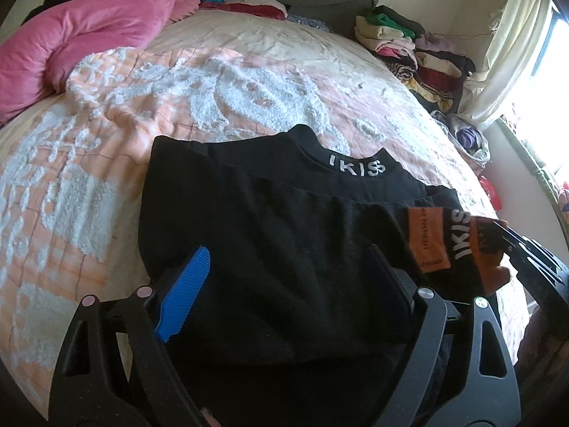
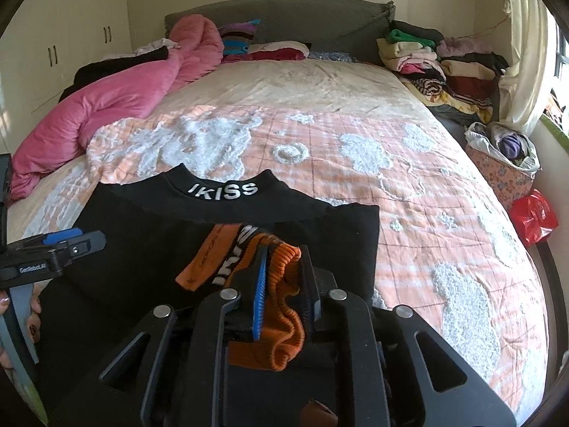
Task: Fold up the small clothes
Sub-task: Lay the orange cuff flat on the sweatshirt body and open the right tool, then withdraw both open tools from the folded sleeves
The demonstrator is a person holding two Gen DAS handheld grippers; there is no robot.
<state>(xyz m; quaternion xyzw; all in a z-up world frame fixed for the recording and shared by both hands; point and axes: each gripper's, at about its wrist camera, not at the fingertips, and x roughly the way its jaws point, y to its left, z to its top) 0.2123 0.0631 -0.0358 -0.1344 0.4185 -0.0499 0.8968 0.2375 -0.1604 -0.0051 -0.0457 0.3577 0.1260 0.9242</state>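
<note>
Your right gripper (image 2: 281, 284) pinches the orange cuff (image 2: 284, 323) of the soft, light black top (image 1: 284, 220) lying under your spread left gripper (image 1: 288, 277), so grasp hems, not limp middles.

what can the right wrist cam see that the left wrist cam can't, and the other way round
Only the right wrist view shows the cream wardrobe doors, the red bag beside the bed, and the right gripper closed on the orange cuff.

Only the left wrist view shows the left gripper open over the black top.

Both show the bedspread, pink duvet, folded clothes pile and the collar lettering.
</note>
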